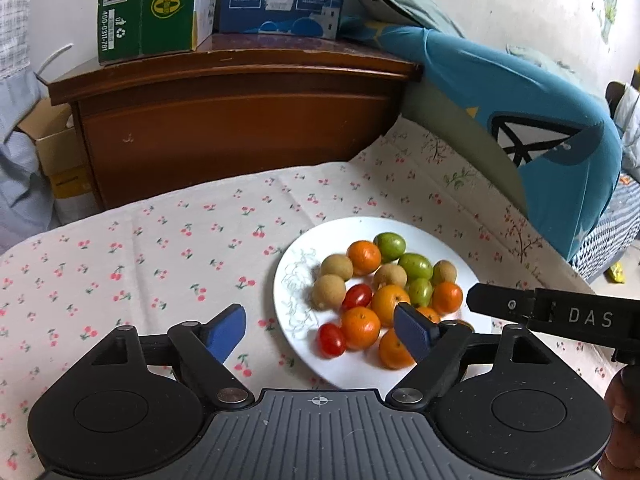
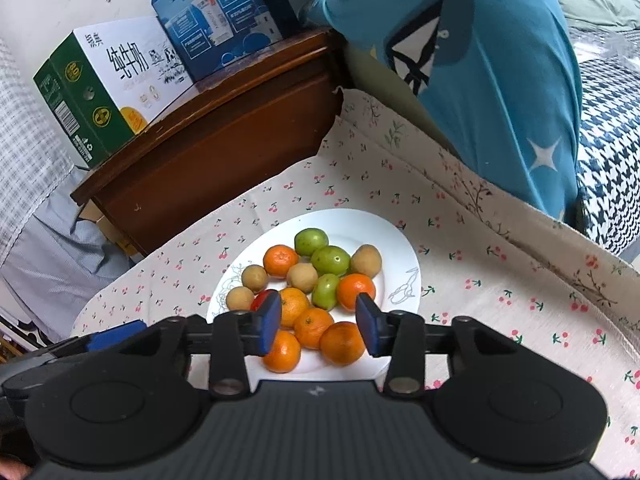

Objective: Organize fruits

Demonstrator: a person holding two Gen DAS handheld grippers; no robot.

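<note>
A: Where's the fruit?
B: Piled on the plate (image 2: 400, 248) ahead of both hand-held grippers; the left hand-held gripper (image 1: 320, 330) and right hand-held gripper (image 2: 319, 322) gape apart, empty.
A: Handling?
B: I'd take the firm oranges (image 2: 342, 342) across the middle; the cherry tomatoes (image 1: 331, 340) look soft and slippery.

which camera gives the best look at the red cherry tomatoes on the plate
The left wrist view: both cherry tomatoes lie unobstructed on the white plate. In the right wrist view only a sliver of one shows, behind a blue finger pad.
</note>
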